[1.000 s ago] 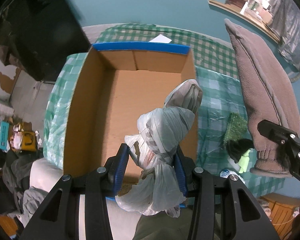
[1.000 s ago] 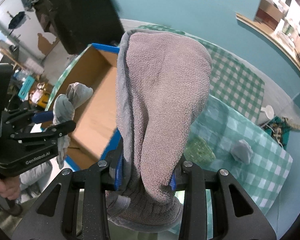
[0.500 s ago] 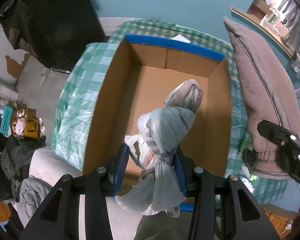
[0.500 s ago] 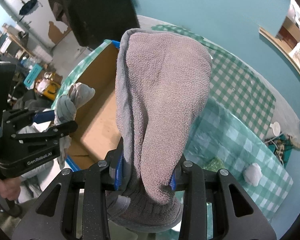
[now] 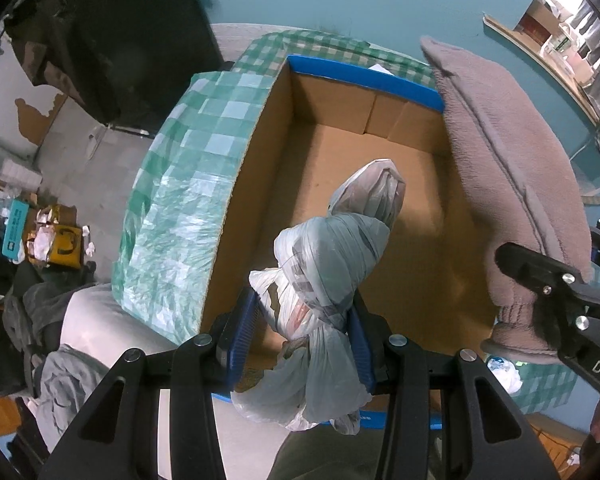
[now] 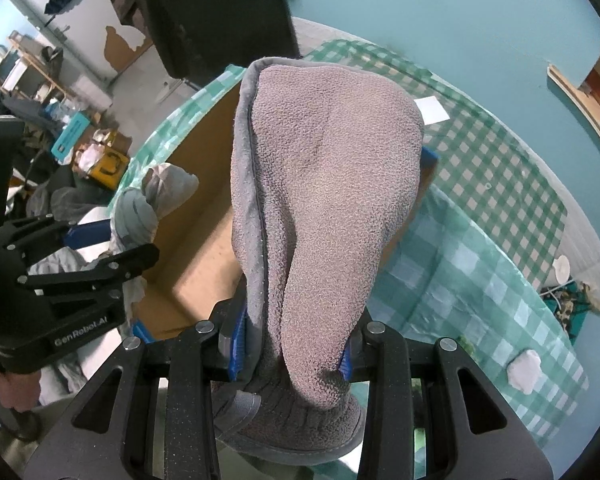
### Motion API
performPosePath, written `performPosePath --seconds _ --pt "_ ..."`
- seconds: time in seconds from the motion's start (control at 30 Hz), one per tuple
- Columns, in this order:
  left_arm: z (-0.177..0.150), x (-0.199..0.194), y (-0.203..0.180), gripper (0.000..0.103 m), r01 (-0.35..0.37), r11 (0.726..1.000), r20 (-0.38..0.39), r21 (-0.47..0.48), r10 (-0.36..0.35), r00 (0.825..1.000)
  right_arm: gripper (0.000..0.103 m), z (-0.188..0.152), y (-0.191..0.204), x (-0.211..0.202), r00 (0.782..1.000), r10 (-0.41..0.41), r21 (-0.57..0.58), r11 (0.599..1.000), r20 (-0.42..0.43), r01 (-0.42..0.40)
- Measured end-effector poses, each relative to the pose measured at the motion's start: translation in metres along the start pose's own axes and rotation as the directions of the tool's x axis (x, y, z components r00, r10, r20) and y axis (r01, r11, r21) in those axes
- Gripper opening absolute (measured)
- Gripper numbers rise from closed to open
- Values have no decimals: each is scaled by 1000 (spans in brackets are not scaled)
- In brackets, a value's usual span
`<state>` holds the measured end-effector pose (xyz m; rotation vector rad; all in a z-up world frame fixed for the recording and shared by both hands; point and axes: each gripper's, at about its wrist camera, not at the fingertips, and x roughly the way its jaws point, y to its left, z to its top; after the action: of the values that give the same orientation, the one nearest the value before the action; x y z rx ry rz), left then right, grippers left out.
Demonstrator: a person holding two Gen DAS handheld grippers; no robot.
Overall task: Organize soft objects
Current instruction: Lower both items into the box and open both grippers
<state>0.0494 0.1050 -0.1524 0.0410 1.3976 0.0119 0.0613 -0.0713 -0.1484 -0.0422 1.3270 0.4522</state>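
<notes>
My left gripper (image 5: 305, 326) is shut on a knotted grey plastic bag bundle (image 5: 332, 252) and holds it above the open cardboard box (image 5: 380, 160) with blue-taped rims. The box floor is bare. My right gripper (image 6: 291, 344) is shut on a grey-brown fleece slipper (image 6: 320, 184), held upright over the box's right side; it also shows in the left wrist view (image 5: 512, 160). The left gripper and bag show in the right wrist view (image 6: 140, 216).
The box sits on a table with a green checked cloth (image 6: 480, 240). A white crumpled lump (image 6: 524, 370) and a white paper (image 6: 431, 109) lie on the cloth. A dark cabinet (image 5: 100, 40) and floor clutter (image 5: 52, 236) stand to the left.
Both grippers have moved left and forward over the box, so the box sits more centrally under them. The slipper has come over the box's right wall. Both grips are unchanged.
</notes>
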Motion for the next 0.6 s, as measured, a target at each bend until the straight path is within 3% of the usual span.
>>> performPosePath --seconds 0.23,0.43,0.6 --pt "4 9 8 45 2 1000 -15 0 -2 1000 37 7 14 13 1000 -6 14 1000 -18 6" --pt "5 13 11 47 2 1000 -21 10 -1 1000 58 10 21 20 998 -59 10 998 -27 59" --pt "5 11 10 62 13 1000 -14 28 -13 1000 67 9 16 17 999 -48 48 998 -18 49"
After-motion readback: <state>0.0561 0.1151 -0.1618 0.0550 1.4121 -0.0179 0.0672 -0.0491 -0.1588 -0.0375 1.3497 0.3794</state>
